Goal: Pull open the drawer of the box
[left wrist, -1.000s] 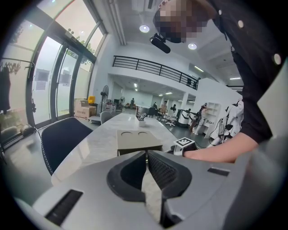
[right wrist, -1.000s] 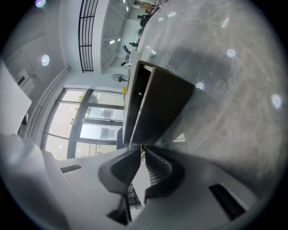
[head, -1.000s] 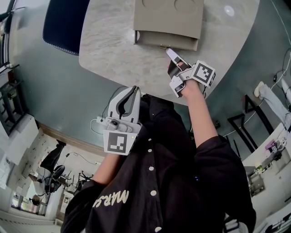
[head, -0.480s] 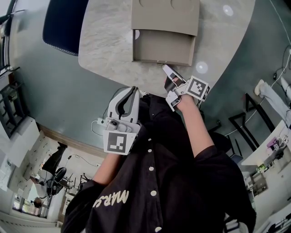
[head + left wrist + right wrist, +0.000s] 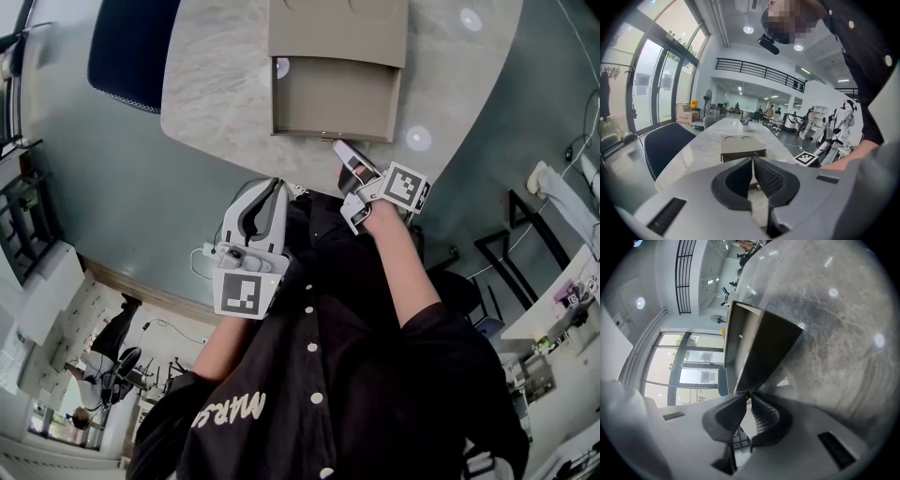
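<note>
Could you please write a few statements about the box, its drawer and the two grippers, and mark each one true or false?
1. The drawer stands pulled out of the box. True.
2. The left gripper grips the drawer. False: it is held off the table, near the person's torso, jaws together on nothing.
3. The right gripper is closed on the small knob at the drawer's front. True.
4. The drawer is full of items. False: its inside looks bare in the head view.
5. A dark chair stands beside the table. True.
</note>
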`<state>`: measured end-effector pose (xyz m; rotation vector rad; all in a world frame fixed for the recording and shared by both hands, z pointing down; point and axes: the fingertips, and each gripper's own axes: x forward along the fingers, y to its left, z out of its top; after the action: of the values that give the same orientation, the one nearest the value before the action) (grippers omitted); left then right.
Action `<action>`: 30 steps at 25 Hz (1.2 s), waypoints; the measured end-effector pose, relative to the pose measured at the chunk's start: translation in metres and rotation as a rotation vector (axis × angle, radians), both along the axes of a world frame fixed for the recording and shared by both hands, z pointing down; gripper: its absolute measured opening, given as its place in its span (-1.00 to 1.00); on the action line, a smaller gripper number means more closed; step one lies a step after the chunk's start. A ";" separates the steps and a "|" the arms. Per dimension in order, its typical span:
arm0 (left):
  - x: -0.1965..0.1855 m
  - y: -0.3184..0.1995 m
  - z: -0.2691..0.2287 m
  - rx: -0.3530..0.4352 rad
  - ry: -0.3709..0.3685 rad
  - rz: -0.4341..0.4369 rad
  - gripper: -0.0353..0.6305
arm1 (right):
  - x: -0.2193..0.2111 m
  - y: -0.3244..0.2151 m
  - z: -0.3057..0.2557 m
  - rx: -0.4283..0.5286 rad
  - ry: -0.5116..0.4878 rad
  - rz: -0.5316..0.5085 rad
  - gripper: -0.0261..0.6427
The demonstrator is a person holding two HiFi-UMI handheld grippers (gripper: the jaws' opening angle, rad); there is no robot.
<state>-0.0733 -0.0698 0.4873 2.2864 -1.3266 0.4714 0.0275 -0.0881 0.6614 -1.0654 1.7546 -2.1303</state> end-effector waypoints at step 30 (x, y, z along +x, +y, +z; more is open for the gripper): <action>0.005 -0.021 -0.037 0.115 0.020 0.011 -0.82 | 0.045 -0.001 -0.045 0.190 0.442 -0.110 -0.89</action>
<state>-0.0685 -0.0905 0.4503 2.3865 -1.3639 0.3834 0.0726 -0.0886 0.6165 -1.5018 2.1996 -1.8327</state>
